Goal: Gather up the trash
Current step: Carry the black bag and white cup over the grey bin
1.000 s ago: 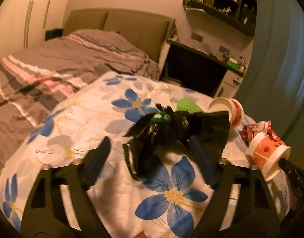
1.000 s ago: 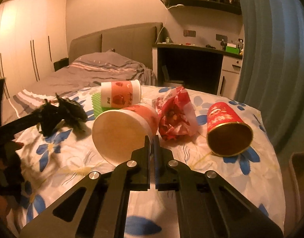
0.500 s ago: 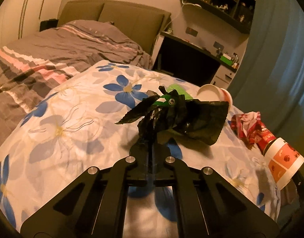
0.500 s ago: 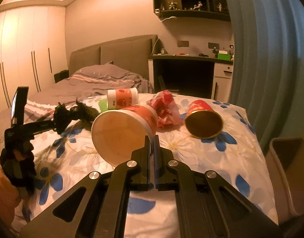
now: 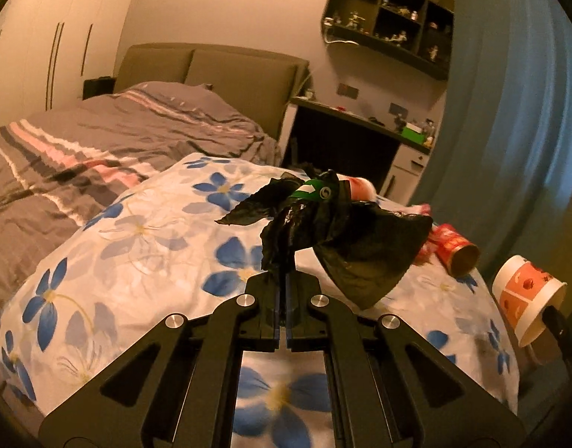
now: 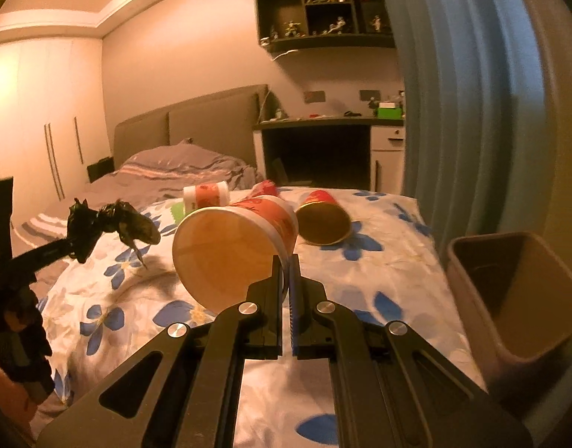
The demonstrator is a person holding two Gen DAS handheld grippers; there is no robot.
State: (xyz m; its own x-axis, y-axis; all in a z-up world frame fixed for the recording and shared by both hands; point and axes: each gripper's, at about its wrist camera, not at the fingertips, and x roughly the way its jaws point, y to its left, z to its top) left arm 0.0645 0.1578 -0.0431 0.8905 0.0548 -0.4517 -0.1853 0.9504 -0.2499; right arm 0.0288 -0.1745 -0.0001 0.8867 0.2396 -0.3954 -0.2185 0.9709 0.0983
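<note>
My left fingers (image 5: 286,272) pinch a crumpled black plastic bag (image 5: 334,231), lifted above the floral blanket (image 5: 136,261). My right fingers (image 6: 286,272) clamp the rim of a paper cup (image 6: 233,250), also held off the bed. Behind it lie a red tube can (image 6: 323,216), a second cup (image 6: 207,196) and a red wrapper (image 6: 265,188). A beige bin (image 6: 517,298) stands just beside the bed, to the right.

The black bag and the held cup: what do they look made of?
The black bag, pinched in the left hand-held gripper, looks like thin glossy plastic film: it crumples, droops and catches highlights. The cup, clamped by its rim in the right hand-held gripper, looks like printed paper: matte pale inside, thin rolled rim, orange print outside. A plastic lining cannot be ruled out.
</note>
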